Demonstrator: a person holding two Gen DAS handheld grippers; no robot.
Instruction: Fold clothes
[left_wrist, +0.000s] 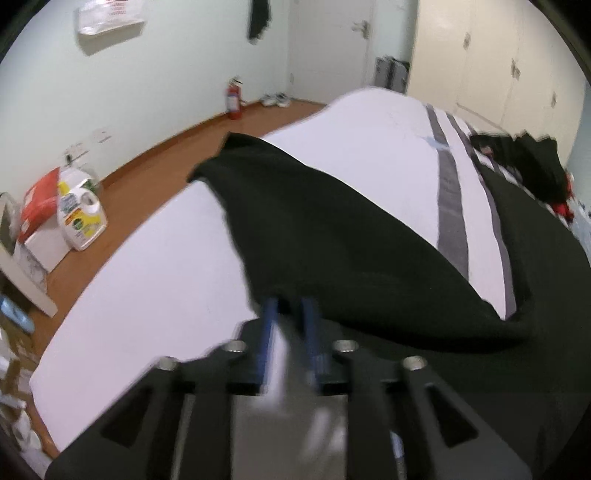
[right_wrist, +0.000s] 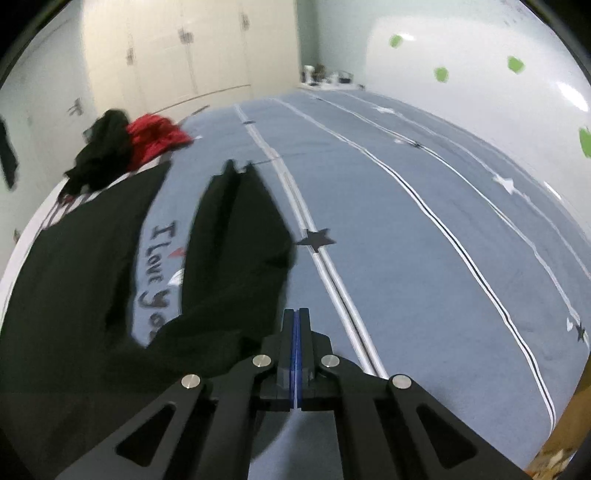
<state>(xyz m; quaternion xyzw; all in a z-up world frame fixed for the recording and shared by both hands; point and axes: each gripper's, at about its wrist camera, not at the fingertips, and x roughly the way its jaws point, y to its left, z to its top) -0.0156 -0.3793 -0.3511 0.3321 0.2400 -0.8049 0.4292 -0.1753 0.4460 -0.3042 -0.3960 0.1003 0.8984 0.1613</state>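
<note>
A black garment (left_wrist: 332, 229) lies spread over the bed's white sheet (left_wrist: 166, 277), one sleeve reaching toward the bed's left edge. My left gripper (left_wrist: 290, 306) sits at the garment's near edge. Its blue pads (left_wrist: 271, 317) stand apart with a gap between them, and the tips are lost against the dark cloth. The picture is blurred there. In the right wrist view the same black garment (right_wrist: 74, 277) lies at the left, with a long sleeve (right_wrist: 236, 240) stretched over the blue-grey cover (right_wrist: 406, 221). My right gripper (right_wrist: 296, 314) hangs just right of the sleeve, shut, with nothing between its pads.
A pile of black and red clothes (right_wrist: 122, 147) lies at the bed's far side, the clothes pile (left_wrist: 535, 166) at the right in the left wrist view. On the wooden floor (left_wrist: 147, 173) stand a detergent jug (left_wrist: 81, 214), boxes (left_wrist: 40, 199) and a fire extinguisher (left_wrist: 233, 98). A wardrobe (left_wrist: 498, 55) lines the far wall.
</note>
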